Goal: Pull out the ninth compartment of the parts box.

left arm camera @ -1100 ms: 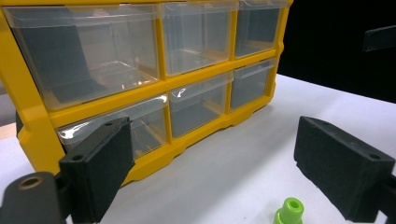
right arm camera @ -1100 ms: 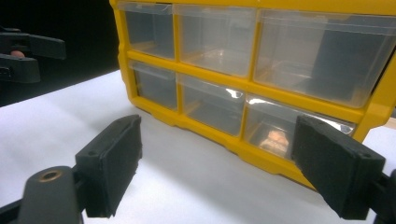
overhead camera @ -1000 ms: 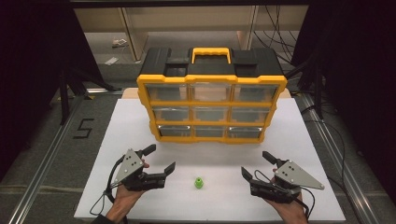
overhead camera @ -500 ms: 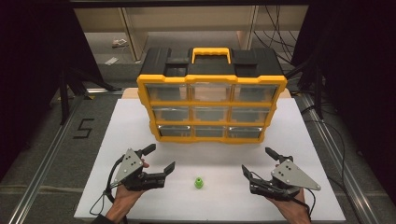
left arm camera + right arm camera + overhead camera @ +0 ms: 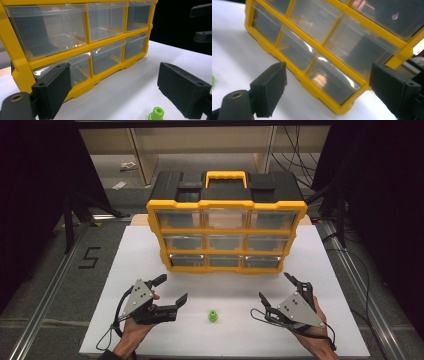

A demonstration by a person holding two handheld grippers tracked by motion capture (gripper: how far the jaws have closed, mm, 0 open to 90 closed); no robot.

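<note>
A yellow and black drawer organizer [image 5: 225, 235] with clear drawers stands upright at the back of the white board [image 5: 330, 270]; all its drawers look shut. A small green plastic piece [image 5: 213, 316] stands on the board near the front, between both grippers. My left gripper [image 5: 172, 289] is open to the left of the piece, with nothing in its jaws. My right gripper [image 5: 276, 286] is open to its right, also holding nothing. The left gripper view has the green piece [image 5: 156, 113] low between the open jaws and the organizer [image 5: 75, 37] behind. The right gripper view faces the organizer's lower drawers [image 5: 329, 75].
A black "5" mark [image 5: 89, 257] lies on the grey surface left of the board. Metal rails [image 5: 45, 310] run along both sides. Shelving and cables stand in the dark behind the organizer. Bare board lies between the organizer and the grippers.
The right gripper has shifted very slightly; the left gripper, the green piece and the organizer have stayed where they were.
</note>
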